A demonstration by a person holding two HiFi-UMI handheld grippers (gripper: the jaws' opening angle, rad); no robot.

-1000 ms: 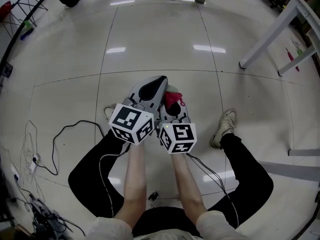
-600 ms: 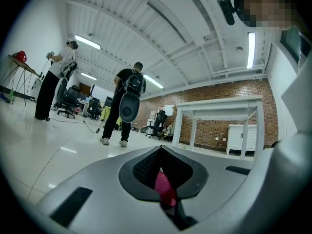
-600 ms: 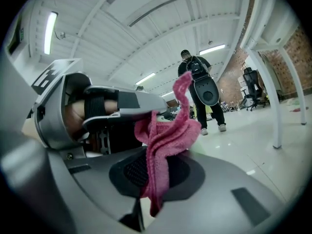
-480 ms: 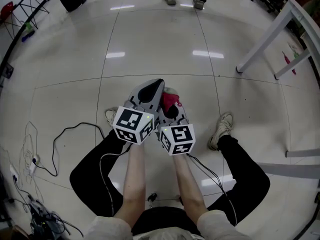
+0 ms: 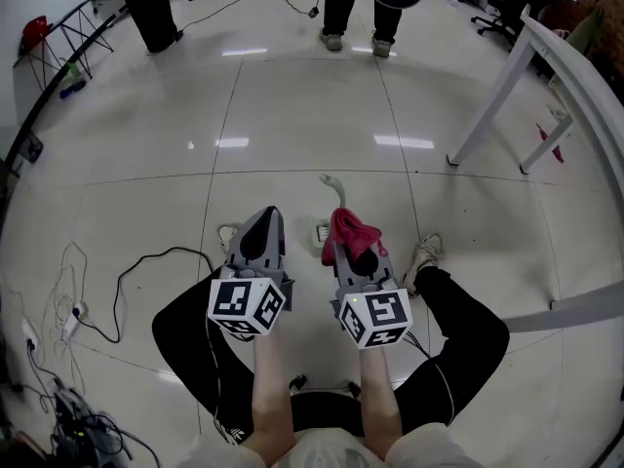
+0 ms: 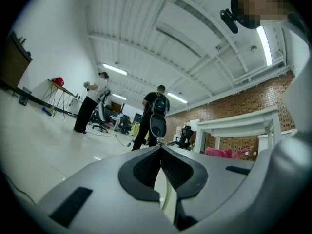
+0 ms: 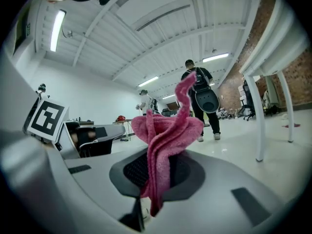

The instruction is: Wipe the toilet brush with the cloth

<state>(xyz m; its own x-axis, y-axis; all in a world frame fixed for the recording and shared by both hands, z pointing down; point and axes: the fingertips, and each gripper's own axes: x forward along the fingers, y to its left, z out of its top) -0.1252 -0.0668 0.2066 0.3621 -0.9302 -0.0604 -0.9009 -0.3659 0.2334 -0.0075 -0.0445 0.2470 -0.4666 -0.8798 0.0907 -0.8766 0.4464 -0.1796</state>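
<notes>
1. The pink cloth (image 5: 351,230) is bunched and pinched between the jaws of my right gripper (image 5: 353,252), and a tuft of it stands up above the pads.
2. I take the slim pale handle with a hooked end for the toilet brush (image 5: 332,189). It shows against the floor just ahead of that gripper, and the cloth hides its near part.
3. My left gripper (image 5: 270,217) is closed with the pads meeting and nothing between them. It sits beside the right gripper, not touching it.
4. Further out there is a glossy tiled floor (image 5: 292,115), a black cable (image 5: 136,261) to the left, a white table leg (image 5: 487,100) to the right, and people (image 5: 356,8) standing far off.
</notes>
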